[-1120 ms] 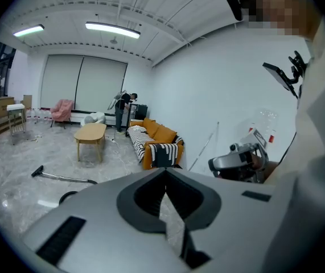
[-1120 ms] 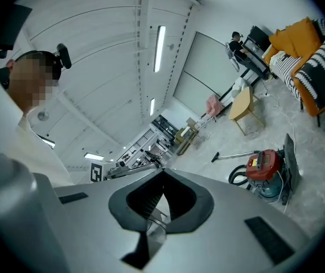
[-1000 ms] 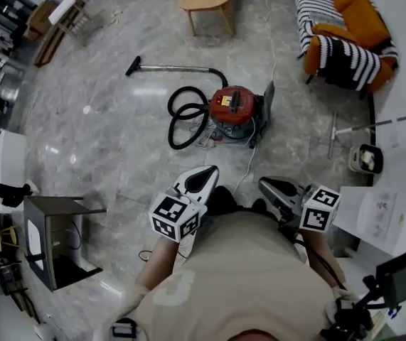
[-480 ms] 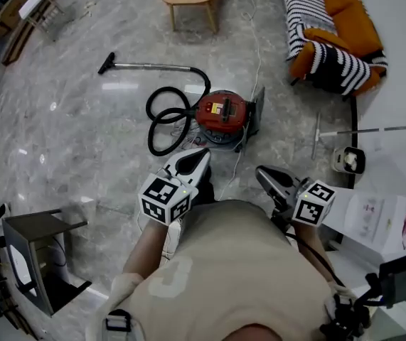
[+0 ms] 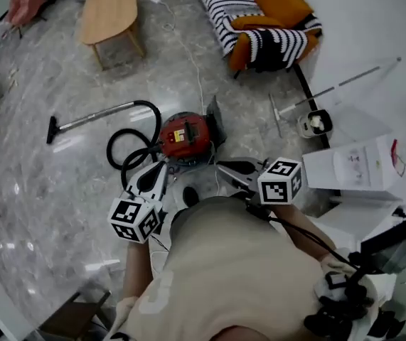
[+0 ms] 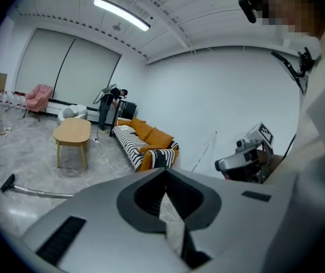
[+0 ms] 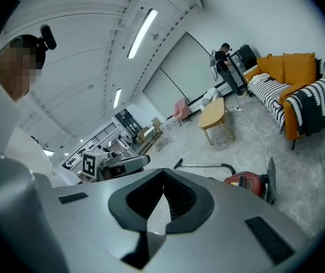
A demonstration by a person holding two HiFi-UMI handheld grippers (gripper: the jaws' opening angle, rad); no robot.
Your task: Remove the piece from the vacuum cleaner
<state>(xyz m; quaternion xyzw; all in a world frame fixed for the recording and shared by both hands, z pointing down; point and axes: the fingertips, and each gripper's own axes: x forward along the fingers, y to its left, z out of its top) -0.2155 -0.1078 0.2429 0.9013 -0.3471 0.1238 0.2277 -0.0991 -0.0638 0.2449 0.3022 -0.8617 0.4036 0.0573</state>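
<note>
A home-style living room set up in a big, bright hall. An orange and striped sofa [image 5: 256, 9], wooden coffee table [image 5: 110, 9], pink armchair [image 6: 38, 97] and vacuum cleaner [image 5: 183, 135] share a grey marble floor [image 5: 39, 190] under long ceiling strip lights [image 6: 122, 13].

Our left gripper [image 6: 165, 173], jaws closed tip to tip with nothing between them, looks across a grey floor [image 6: 20, 152]. A vacuum wand [image 6: 40, 193] lies at left, and beyond it an oval wooden table [image 6: 71, 131] stands near a striped and orange sofa [image 6: 148, 147].
</note>
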